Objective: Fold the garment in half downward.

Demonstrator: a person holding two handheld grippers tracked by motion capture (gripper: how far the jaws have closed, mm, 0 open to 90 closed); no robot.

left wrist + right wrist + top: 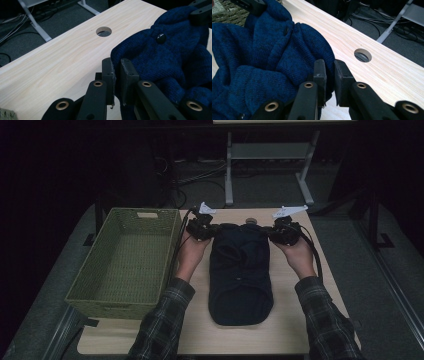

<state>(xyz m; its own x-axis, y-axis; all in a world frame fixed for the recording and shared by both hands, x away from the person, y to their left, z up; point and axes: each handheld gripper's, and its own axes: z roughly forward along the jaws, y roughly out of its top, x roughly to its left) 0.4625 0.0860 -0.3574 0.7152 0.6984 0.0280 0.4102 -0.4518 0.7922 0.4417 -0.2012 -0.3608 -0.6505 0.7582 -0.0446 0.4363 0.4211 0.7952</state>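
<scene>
Tabletop (295, 320): basket (125, 260) at left; garment (240, 270) at centre, lengthwise; cable hole (251, 221) behind garment, near far edge.

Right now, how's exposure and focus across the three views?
High view: dim, surroundings near black, the sweater reads as a dark shape. Left gripper view: bright, knit and button sharp, the near jaws soft. Right gripper view: bright, wood grain of the table crisp, no glare.

Dark blue knitted wool cardigan (175, 60), glossy button (161, 38); matt pale wood table (57, 67); woven green basket (125, 260)
</scene>
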